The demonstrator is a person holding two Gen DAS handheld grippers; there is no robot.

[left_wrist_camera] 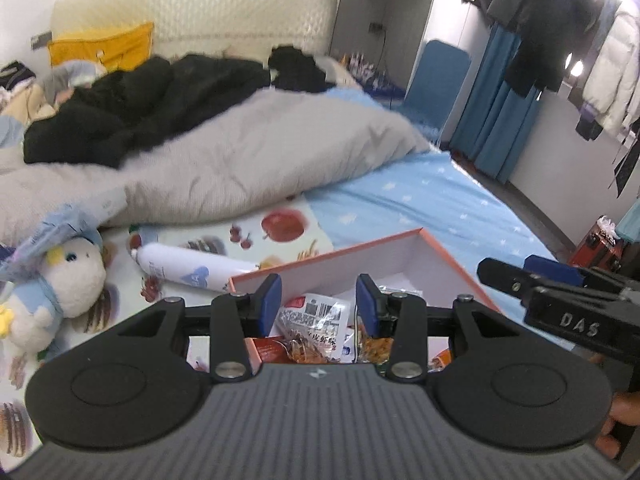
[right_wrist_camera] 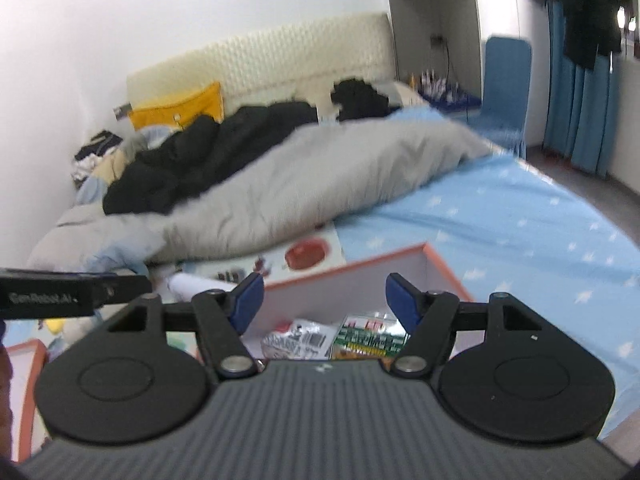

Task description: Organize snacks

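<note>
Evidently both tools hang above the orange-rimmed cardboard box that sits on the bed, in the lower centre of each frame. The left hand-held gripper has its blue pads spread with nothing between them, and the right hand-held gripper is likewise spread wide and empty.

Inside the box lie the snacks: a clear packet with a barcode and red print sits directly under the left tool, and in the right wrist view a green-and-white packet lies beside it, towards lower right. An orange wrapper peeks out at the bottom edge of the left view, but its kind is too hidden to tell.

Outside the box, at lower left of the left view, a white bottle lies on its side on a fruit-printed mat, near a plush toy. A grey duvet fills the middle of the frame.

My reading is that the step in hand sits between placements, over a box already partly filled. The next move likely calls for picking a target, lowering spread pads around it, and closing gently, since thin crinkly packets slip and deform easily.
</note>
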